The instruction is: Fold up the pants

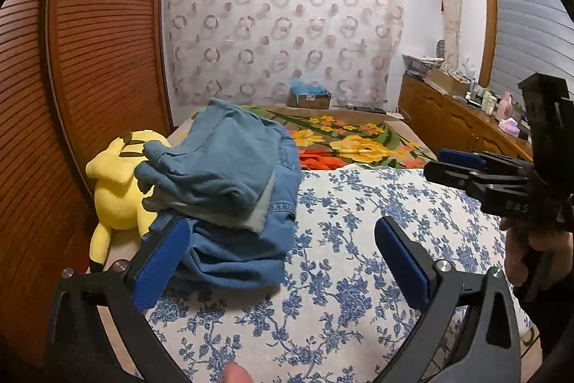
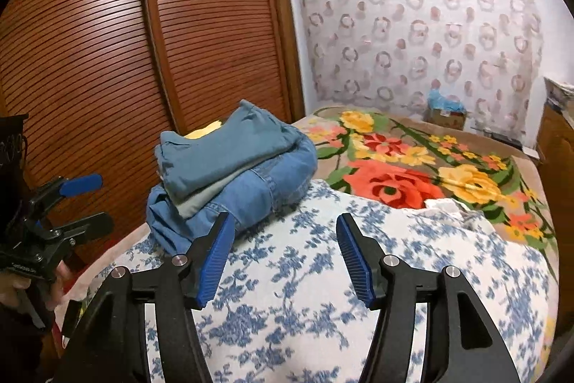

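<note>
Blue denim pants [image 1: 229,200], folded in a stack with other blue garments, are lying on the blue-flowered white cover [image 1: 358,239] of a bed, touching a yellow plush toy [image 1: 114,189]. The left gripper [image 1: 283,261] and right gripper [image 2: 283,257] are hovering nearby, fingers spread apart, holding nothing.

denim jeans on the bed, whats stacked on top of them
Folded teal pants sit on the denim jeans, with a grey-green layer sandwiched between; mostly covered, so what that garment is can't be told.
</note>
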